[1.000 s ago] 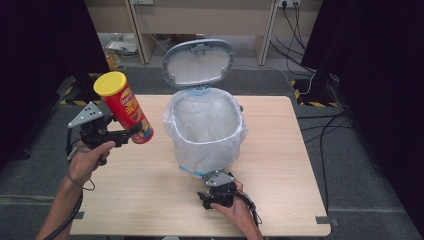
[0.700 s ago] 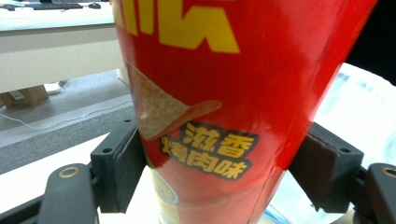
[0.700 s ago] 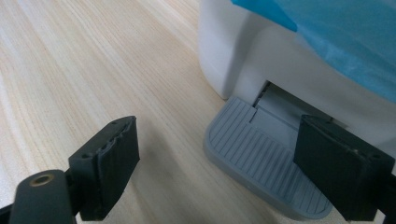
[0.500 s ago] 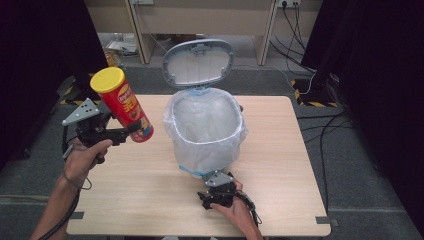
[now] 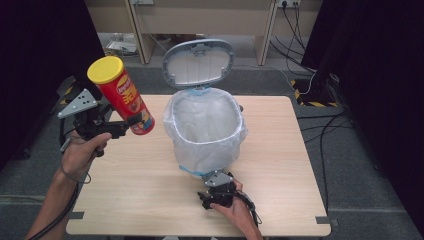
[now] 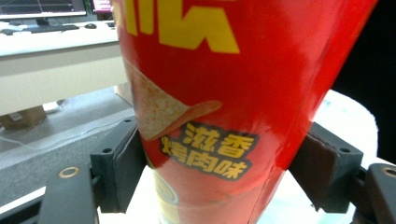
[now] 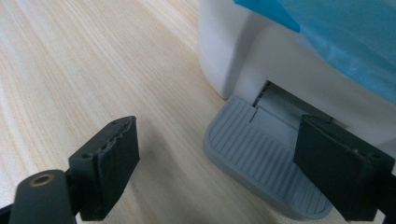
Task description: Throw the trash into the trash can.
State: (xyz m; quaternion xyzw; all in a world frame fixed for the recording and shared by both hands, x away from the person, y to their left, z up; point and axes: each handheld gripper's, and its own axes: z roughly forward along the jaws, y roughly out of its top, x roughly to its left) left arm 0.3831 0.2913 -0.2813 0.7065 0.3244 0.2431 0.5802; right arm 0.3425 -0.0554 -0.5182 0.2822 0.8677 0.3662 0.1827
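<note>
A red chips can (image 5: 125,100) with a yellow lid hangs tilted above the table's left side, left of the bin. My left gripper (image 5: 131,122) is shut on its lower part. In the left gripper view the can (image 6: 224,93) sits between both jaws of that gripper (image 6: 219,168). A white pedal bin (image 5: 205,130) with a white liner stands mid-table, its grey lid (image 5: 198,62) raised. My right gripper (image 5: 216,182) lies at the bin's front foot. It is open (image 7: 224,163), its jaws set around the grey pedal (image 7: 261,168).
The wooden table (image 5: 140,195) has bare room on the left and front. A blue liner edge (image 7: 336,28) hangs over the white bin wall (image 7: 261,56). Cables and a striped floor marking (image 5: 312,102) lie beyond the table's far right corner.
My left gripper has lifted the can a little higher and slightly left. The right gripper and the bin lid have not moved.
</note>
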